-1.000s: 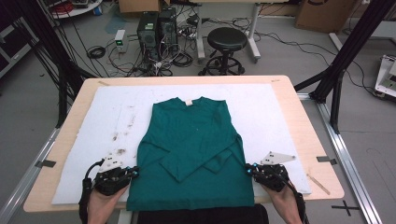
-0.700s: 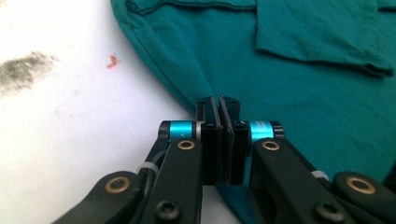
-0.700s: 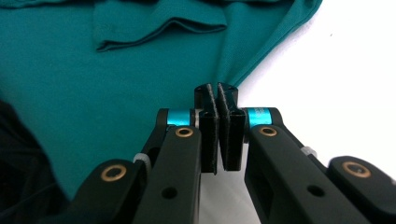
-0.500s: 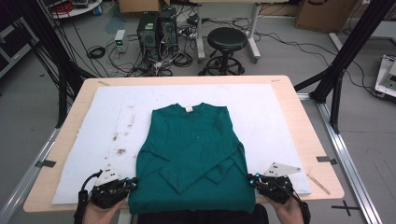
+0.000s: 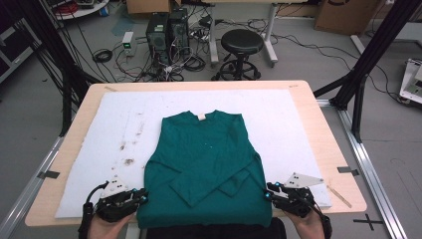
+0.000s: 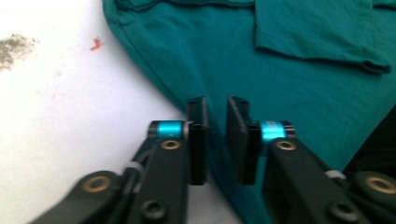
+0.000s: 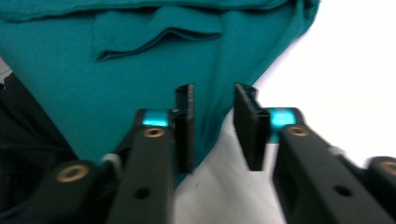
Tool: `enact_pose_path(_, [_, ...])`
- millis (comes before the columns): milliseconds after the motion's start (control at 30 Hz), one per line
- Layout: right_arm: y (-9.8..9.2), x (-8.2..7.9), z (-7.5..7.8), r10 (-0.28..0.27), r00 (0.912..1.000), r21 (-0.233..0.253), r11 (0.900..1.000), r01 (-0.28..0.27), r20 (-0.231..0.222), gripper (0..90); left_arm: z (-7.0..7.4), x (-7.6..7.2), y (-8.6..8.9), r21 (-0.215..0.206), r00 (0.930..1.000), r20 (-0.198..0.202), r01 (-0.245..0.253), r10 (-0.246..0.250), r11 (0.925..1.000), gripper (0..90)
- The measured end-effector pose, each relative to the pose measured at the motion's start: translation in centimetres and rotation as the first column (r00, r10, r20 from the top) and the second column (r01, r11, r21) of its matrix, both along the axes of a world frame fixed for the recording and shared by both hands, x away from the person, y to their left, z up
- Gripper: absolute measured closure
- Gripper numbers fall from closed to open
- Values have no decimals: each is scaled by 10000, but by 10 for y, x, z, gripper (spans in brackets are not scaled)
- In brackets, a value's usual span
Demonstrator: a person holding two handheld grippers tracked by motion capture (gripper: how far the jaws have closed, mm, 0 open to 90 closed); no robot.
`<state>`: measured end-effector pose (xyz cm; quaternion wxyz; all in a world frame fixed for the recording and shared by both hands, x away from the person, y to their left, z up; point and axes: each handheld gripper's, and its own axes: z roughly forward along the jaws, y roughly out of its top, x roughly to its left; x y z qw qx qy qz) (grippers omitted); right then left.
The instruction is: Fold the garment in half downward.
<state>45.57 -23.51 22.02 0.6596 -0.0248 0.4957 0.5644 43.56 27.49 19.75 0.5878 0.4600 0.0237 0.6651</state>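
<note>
We find the green sweater [image 5: 204, 164] flat on the white mat [image 5: 298, 124], collar away from us. Left gripper [image 6: 216, 135] and right gripper [image 7: 212, 128] (jaws apart, unclamped) flank its hem corners.

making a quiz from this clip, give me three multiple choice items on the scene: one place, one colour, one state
1. Where does the teal long-sleeved sweater lie?
A on the white foam mat
B on the floor
C over the black round stool

2. What colour are the bands on each tool?
A red
B bright blue
C yellow

3. How do the left tool and right tool stand?
A both open at the hem
B both clamped shut
C one open, one shut

Key: 1 A, the sweater is spread flat on the mat; 2 B, both gripper views show it; 3 A, a gap shows between each pair of jaws.
</note>
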Motion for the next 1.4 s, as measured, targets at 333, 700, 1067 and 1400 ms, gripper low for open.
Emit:
enact_pose_path(333, [-3, -8, 11, 266, 9988, 351, 9990, -281, 416, 359, 16, -11, 0, 39, 9976, 616, 303, -305, 9995, 455])
enact_pose_path(700, [-2, -14, 37, 552, 9963, 1145, 9914, -626, 665, 229, 54, -24, 5, -92, 9912, 1215, 534, -519, 9985, 371])
enact_pose_path(1067, [-2, -20, 60, 702, 9948, 1319, 9881, -796, 739, 230, 87, -36, 9, -97, 9825, 1790, 545, -519, 9985, 364])
enact_pose_path(1400, [-2, -24, 81, 673, 9931, 1621, 9833, -823, 958, 233, 102, -41, 15, -267, 9786, 1818, 1026, -961, 9944, 359])
